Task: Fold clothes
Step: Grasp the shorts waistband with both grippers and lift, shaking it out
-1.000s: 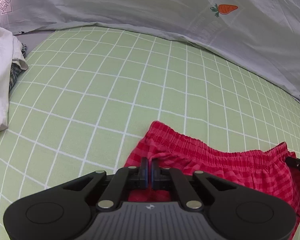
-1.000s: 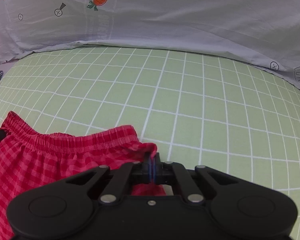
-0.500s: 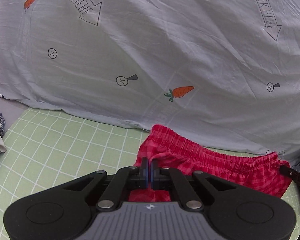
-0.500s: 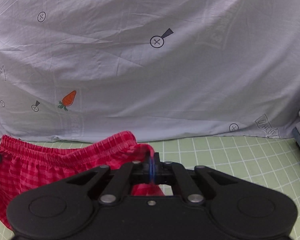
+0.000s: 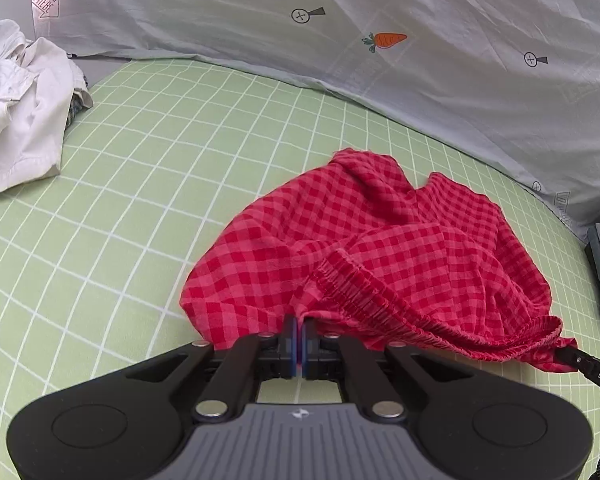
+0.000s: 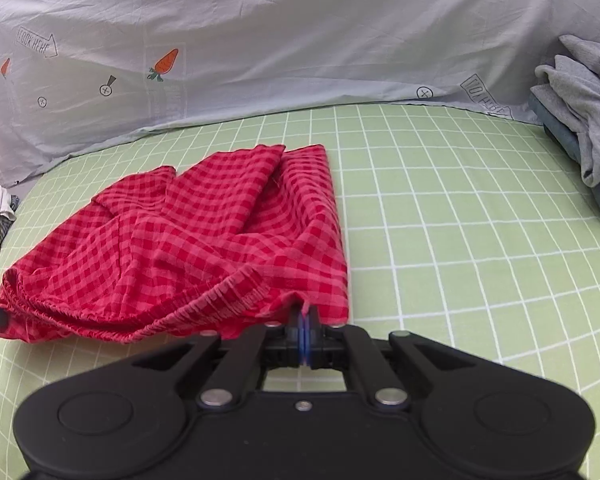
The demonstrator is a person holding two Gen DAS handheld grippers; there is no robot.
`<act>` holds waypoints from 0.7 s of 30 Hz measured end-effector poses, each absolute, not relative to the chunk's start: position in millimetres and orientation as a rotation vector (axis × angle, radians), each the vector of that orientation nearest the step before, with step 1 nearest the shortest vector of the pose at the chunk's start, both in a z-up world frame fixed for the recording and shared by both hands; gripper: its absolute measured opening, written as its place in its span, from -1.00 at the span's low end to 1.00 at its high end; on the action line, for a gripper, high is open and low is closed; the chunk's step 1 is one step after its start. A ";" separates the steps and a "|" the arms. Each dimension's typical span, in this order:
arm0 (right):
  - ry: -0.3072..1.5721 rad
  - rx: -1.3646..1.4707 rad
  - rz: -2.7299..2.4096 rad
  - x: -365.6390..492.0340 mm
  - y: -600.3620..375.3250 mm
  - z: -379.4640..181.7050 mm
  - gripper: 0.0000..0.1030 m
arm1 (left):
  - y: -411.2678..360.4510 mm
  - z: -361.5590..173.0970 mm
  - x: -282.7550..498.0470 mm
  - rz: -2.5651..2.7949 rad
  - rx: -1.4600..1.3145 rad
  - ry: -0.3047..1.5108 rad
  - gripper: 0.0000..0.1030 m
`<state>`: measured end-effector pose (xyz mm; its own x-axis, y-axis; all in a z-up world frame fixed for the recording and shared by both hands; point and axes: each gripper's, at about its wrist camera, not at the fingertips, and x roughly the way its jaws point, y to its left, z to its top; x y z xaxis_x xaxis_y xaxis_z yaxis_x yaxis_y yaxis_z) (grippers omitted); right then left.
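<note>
Red checked shorts lie rumpled on the green grid sheet, legs pointing toward the grey printed cover. Left gripper pinched closed on 1 end of the elastic waistband; right gripper clamped the same way on the other end (band sags between the 2). White garment pile well off to the left; grey folded clothes at the far right edge.
</note>
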<state>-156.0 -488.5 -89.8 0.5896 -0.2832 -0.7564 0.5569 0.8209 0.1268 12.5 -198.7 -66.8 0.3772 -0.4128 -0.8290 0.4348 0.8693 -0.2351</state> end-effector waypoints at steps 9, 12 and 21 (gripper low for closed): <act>0.839 0.399 -0.494 -210.3 -467.7 -101.1 -0.96 | -176.0 -76.3 -38.6 -0.532 0.058 1.066 -0.82; 0.841 0.415 -0.505 -228.1 -463.8 -99.7 -0.83 | -165.3 -74.5 -54.8 -0.519 0.038 1.081 -0.64; 0.776 0.460 -0.546 -226.4 -464.0 -85.5 -0.08 | -155.7 -50.8 -72.8 -0.487 -0.036 1.028 -0.21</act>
